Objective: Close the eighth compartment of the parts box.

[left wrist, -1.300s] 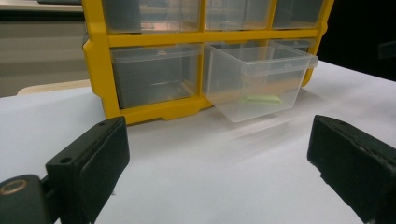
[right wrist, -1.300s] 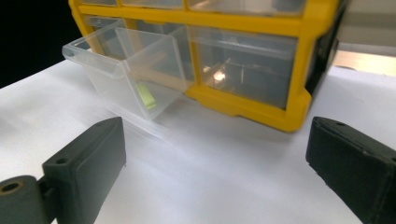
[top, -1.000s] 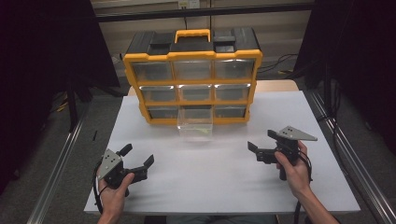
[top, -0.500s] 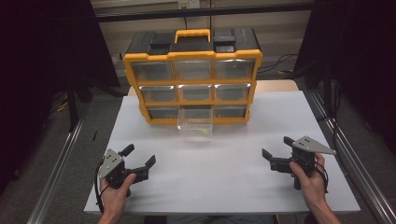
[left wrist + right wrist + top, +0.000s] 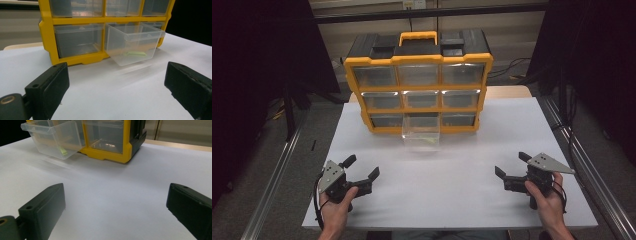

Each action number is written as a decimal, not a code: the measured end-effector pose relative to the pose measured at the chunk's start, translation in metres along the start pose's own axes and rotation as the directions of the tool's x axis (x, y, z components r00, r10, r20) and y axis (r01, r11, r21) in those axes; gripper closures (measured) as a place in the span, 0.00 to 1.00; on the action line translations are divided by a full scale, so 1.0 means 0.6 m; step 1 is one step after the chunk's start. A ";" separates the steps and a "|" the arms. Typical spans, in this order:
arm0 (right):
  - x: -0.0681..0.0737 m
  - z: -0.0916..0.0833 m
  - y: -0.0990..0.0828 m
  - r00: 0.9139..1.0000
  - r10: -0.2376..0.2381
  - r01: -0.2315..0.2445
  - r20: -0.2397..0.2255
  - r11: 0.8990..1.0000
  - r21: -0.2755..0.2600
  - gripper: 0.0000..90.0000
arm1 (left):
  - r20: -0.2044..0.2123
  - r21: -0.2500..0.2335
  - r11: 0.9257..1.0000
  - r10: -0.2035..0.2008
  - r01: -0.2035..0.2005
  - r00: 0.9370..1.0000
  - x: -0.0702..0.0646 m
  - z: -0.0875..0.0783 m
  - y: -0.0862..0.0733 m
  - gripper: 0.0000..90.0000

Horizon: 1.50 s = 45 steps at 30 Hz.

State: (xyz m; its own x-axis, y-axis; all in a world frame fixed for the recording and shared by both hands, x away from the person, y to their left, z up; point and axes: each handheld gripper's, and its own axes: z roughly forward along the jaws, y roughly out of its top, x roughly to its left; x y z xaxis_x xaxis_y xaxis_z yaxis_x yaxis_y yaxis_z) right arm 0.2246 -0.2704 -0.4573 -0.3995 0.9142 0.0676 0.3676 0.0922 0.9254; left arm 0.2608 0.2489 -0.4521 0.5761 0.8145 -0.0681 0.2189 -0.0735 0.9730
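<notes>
Drawer (image 5: pixel 421 136) pulled out of our yellow organizer (image 5: pixel 418 82), frame centre, green piece (image 5: pixel 134 53) inside | left tool (image 5: pixel 360 170) released, lower left | right tool (image 5: pixel 511 165) released, lower right | white tabletop (image 5: pixel 447 175)

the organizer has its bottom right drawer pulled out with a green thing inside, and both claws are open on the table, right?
Not quite: the pulled-out drawer is the bottom middle one of the organizer, not the bottom right, as the high view shows. The rest holds: a green thing lies inside it, and the left claw and right claw are both open, low over the table.
</notes>
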 end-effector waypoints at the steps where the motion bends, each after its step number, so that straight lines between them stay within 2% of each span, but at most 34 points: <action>1: 0.000 0.001 0.000 1.000 0.000 0.000 0.001 1.000 0.001 0.02 | 0.002 0.000 1.000 0.001 -0.001 1.000 0.001 0.001 0.000 0.07; 5: 0.003 0.004 0.003 1.000 -0.004 0.004 -0.003 1.000 0.003 0.02 | 0.009 0.003 1.000 -0.008 0.008 1.000 0.003 0.003 -0.003 0.07; 11: 0.013 0.011 0.005 0.999 -0.011 0.011 -0.039 1.000 0.001 0.02 | 0.013 0.006 1.000 -0.008 0.008 1.000 0.005 0.005 -0.001 0.07; 15: 0.019 0.017 0.007 0.994 0.019 -0.021 -0.105 1.000 -0.020 0.03 | 0.013 0.009 1.000 -0.005 0.005 1.000 0.003 0.007 -0.001 0.07; 16: 0.018 0.017 0.006 0.994 0.005 -0.007 -0.109 1.000 -0.016 0.03 | 0.009 0.011 1.000 -0.001 0.001 1.000 0.003 0.007 -0.001 0.07; 19: 0.018 0.017 0.005 0.992 0.002 -0.004 -0.125 1.000 -0.015 0.03 | 0.005 0.009 1.000 0.005 -0.005 1.000 0.002 0.005 0.001 0.07; 20: 0.019 0.017 0.004 0.992 0.000 -0.002 -0.124 1.000 -0.015 0.03 | 0.004 0.005 1.000 -0.005 0.005 1.000 0.001 0.005 0.001 0.07; 23: 0.023 0.017 0.006 0.990 -0.007 0.004 -0.140 1.000 -0.020 0.02 | 0.000 0.012 1.000 0.006 -0.006 1.000 0.001 0.006 0.001 0.07; 25: 0.027 0.018 0.008 0.989 -0.018 0.014 -0.149 1.000 -0.025 0.02 | 0.009 0.008 1.000 0.007 -0.007 1.000 0.001 0.008 0.001 0.07; 28: 0.034 0.021 0.011 0.984 -0.037 0.033 -0.175 0.999 -0.029 0.01 | 0.002 0.015 1.000 0.010 -0.011 1.000 0.001 0.008 0.000 0.07; 30: 0.036 0.023 0.013 0.975 -0.067 0.060 -0.211 0.997 -0.039 0.00 | 0.003 0.017 1.000 0.007 -0.007 1.000 0.001 0.007 -0.001 0.07; 31: 0.038 0.025 0.014 0.974 -0.070 0.062 -0.214 0.997 -0.044 0.00 | 0.010 0.015 1.000 0.008 -0.008 1.000 0.002 0.006 -0.001 0.07; 33: 0.043 0.028 0.015 0.974 -0.066 0.058 -0.218 0.997 -0.043 0.00 | -0.002 0.013 1.000 0.014 -0.014 1.000 0.002 0.003 0.000 0.07; 43: 0.068 0.047 0.027 0.960 -0.077 0.067 -0.270 0.997 -0.044 0.02 | 0.005 0.005 1.000 0.005 -0.005 1.000 0.002 0.004 0.001 0.07; 45: 0.074 0.050 0.031 0.951 -0.086 0.078 -0.298 0.996 -0.038 0.04 | 0.006 0.008 1.000 0.015 -0.015 1.000 0.002 0.002 0.001 0.07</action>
State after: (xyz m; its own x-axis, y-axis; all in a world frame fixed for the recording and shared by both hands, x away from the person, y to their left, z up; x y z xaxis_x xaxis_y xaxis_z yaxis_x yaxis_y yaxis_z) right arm 0.2391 -0.2161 -0.4486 -0.6615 0.7438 0.0958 0.3034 0.1486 0.9412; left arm 0.2629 0.2492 -0.4516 0.5840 0.8099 -0.0549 0.2163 -0.0901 0.9722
